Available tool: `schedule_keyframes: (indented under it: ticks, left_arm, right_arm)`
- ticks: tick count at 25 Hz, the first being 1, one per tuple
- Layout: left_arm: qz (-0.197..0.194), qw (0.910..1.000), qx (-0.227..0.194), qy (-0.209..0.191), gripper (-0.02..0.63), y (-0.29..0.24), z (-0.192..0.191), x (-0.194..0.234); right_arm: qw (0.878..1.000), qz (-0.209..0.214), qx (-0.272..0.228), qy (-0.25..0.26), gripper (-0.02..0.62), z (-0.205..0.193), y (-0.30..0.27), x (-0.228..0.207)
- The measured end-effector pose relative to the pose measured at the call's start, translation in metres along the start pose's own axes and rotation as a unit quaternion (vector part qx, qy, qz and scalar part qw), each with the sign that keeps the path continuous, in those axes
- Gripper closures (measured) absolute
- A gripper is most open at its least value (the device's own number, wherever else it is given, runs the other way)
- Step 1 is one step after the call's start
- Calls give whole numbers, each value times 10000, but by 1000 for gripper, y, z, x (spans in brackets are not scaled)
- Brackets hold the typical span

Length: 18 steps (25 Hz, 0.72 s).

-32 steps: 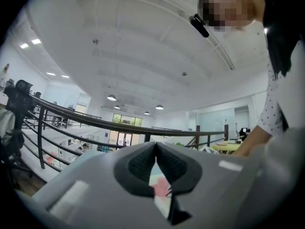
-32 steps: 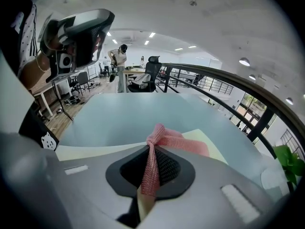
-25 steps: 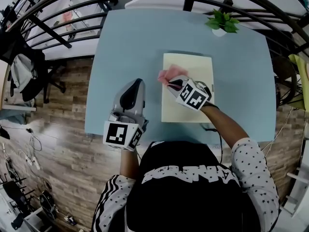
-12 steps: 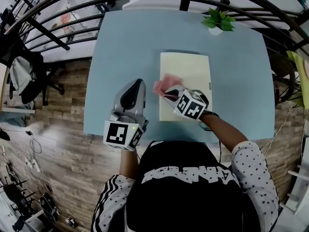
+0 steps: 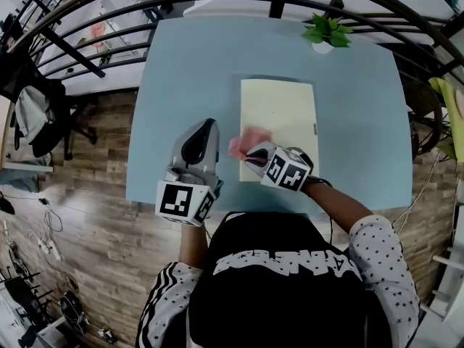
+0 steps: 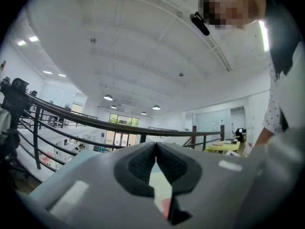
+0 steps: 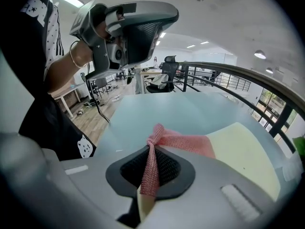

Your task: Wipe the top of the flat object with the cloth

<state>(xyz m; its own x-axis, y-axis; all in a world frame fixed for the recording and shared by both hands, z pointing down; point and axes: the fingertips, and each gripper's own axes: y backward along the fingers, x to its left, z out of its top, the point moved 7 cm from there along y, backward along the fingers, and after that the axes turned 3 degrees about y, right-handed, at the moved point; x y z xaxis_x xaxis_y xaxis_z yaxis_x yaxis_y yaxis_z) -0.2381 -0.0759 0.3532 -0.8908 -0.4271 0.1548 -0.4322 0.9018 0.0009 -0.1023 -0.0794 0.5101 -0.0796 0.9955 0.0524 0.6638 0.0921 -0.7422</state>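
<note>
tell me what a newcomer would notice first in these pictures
The pink cloth, pinched in the right claw, lies over the near left edge of the pale yellow flat object in the middle of the blue table. The left claw hangs shut and empty to its left; a small green plant stands at the far edge.

We find the flat object [image 5: 279, 118] mid-frame on the table [image 5: 188, 71], the cloth [image 5: 243, 142] over its lower-left edge, a potted plant [image 5: 328, 31] upper right.
</note>
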Motion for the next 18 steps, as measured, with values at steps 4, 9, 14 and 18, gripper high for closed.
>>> schedule_keyframes:
  ticks: [4, 9, 14, 18]
  left_arm:
    - [-14, 10000, 13, 25, 606, 0, -1, 2]
    - [-5, 10000, 11, 54, 606, 1, -3, 4]
    - [-40, 9999, 48, 83, 606, -1, -6, 1]
    - [-55, 9999, 48, 90, 606, -1, -8, -2]
  right_arm:
    - [9998, 134, -45, -130, 581, 1, -1, 10]
    - [9995, 287, -32, -156, 581, 0, -2, 21]
    - [9985, 517, 0, -189, 581, 0, -2, 33]
    - [9974, 706, 29, -139, 581, 0, -1, 44]
